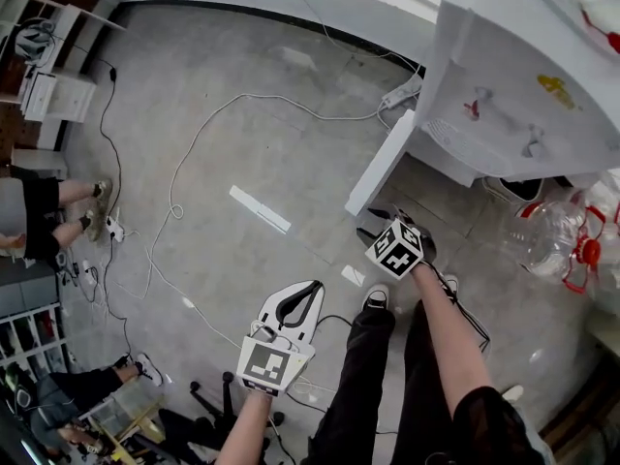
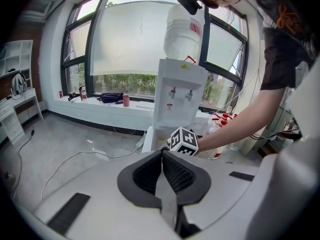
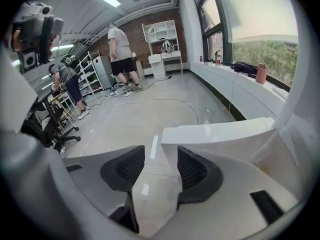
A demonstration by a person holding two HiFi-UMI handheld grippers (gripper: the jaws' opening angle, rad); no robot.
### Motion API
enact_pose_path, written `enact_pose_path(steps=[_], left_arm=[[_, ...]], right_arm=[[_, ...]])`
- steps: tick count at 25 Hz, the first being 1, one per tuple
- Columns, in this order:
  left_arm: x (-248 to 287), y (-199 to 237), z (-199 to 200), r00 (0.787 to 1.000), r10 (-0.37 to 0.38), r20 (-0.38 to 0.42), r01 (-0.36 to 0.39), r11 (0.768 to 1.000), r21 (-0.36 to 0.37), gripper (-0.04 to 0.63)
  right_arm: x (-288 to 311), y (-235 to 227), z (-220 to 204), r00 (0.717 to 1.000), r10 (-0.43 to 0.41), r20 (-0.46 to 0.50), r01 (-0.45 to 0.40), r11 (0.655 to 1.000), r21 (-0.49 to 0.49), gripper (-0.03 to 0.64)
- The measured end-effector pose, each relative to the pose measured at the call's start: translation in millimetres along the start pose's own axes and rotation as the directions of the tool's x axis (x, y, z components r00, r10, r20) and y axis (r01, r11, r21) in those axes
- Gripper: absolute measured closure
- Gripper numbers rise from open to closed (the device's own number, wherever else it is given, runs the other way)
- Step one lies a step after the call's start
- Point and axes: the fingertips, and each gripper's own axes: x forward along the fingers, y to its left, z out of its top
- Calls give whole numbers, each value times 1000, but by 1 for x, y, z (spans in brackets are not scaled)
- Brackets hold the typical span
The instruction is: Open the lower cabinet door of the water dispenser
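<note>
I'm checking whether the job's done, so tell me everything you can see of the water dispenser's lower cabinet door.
The lower cabinet door is a plain white flat panel, smooth, plastic or painted by its look. It stands swung wide open, upright, jutting out from the base of the water dispenser. Its free end sits right at the right gripper, whose jaws stand apart; one pad is close to it, but no grip shows. No handle is visible.

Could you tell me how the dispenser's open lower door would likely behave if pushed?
The door looks thin and rigid, so it would probably swing lightly on its hinge. Its glossy face may slip against the fingers. The large bottle atop the water dispenser suggests hard shoves could rock it.
</note>
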Motion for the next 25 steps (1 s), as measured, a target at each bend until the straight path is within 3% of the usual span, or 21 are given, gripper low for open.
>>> enact_pose_path(steps=[5, 9, 19, 25], left_arm=[[-16, -9, 25, 1000, -24, 11, 24, 1000, 3, 578], [-28, -13, 66, 998, -27, 50, 26, 999, 26, 578], [-117, -29, 147, 993, -19, 117, 9, 997, 82, 578], [-173, -52, 176, 985, -75, 154, 62, 994, 86, 578]], right_arm=[[-61, 28, 27, 998, 15, 66, -20, 997, 72, 405], [-136, 28, 65, 982, -62, 179, 29, 983, 183, 464], [-333, 62, 152, 893, -272, 358, 144, 927, 347, 491], [-424, 99, 196, 842, -344, 415, 187, 908, 374, 497]])
